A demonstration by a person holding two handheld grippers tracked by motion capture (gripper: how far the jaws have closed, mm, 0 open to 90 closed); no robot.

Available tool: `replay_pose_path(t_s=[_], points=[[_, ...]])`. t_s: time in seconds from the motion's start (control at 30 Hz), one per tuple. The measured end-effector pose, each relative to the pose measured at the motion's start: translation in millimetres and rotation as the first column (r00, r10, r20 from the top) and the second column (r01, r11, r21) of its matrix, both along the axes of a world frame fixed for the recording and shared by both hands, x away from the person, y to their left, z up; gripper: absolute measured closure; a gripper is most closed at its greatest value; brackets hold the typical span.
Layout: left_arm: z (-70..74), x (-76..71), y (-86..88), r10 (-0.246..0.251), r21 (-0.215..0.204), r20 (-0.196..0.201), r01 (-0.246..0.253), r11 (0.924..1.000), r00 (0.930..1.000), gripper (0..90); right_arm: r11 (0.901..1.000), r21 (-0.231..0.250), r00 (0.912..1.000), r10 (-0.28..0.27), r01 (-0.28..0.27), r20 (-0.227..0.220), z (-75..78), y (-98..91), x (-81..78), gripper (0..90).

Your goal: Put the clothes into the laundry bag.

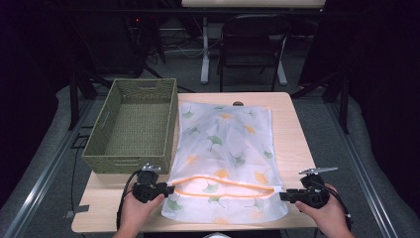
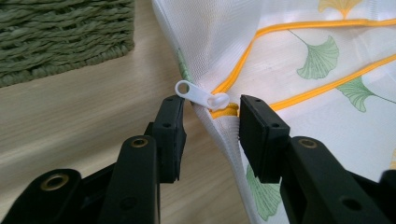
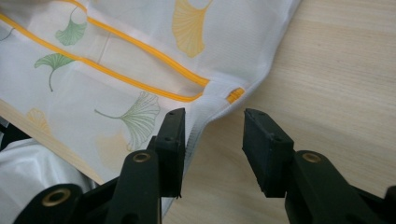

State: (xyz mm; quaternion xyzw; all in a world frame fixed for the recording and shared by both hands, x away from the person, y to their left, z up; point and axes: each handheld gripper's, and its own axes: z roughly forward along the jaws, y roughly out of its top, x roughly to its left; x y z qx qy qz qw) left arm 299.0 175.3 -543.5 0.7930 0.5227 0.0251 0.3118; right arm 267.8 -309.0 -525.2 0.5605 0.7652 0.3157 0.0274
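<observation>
Basket at left of tabletop. Mesh laundry bag lies flat just beside it, zipper end nearest the person. Left tool released, jaws straddling the white zipper pull. Right tool released at the bag's right corner, cloth edge between its jaws.

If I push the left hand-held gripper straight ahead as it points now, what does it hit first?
Most likely the white zipper pull at the corner of the mesh laundry bag, right ahead of the left hand-held gripper, whose jaws stand open around the bag's edge.
</observation>
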Motion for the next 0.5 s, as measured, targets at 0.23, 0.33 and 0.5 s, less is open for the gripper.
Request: replay_pose_path(t_s=[0.23, 0.33, 0.5], points=[[-0.9, -3.1, 13.9, 0.026, 0.008, -0.009, -0.025, 0.9996, 0.9996, 59.0, 0.999, -0.028, 0.9994, -0.033, 0.033, 0.01, -1.6, -13.0, -5.1, 59.2], [-0.6, -6.3, 18.3, 0.03, -0.001, -0.003, -0.03, 0.9996, 0.9996, 58.4, 0.9987, -0.023, 0.9989, -0.046, 0.046, 0.005, -1.5, -20.0, -8.1, 59.1], [2.9, -7.2, 25.8, 0.051, -0.002, 0.007, -0.051, 0.9987, 0.9987, 58.3, 0.9975, -0.008, 0.9974, -0.069, 0.07, 0.02, 0.3, -25.5, -8.2, 59.2]])
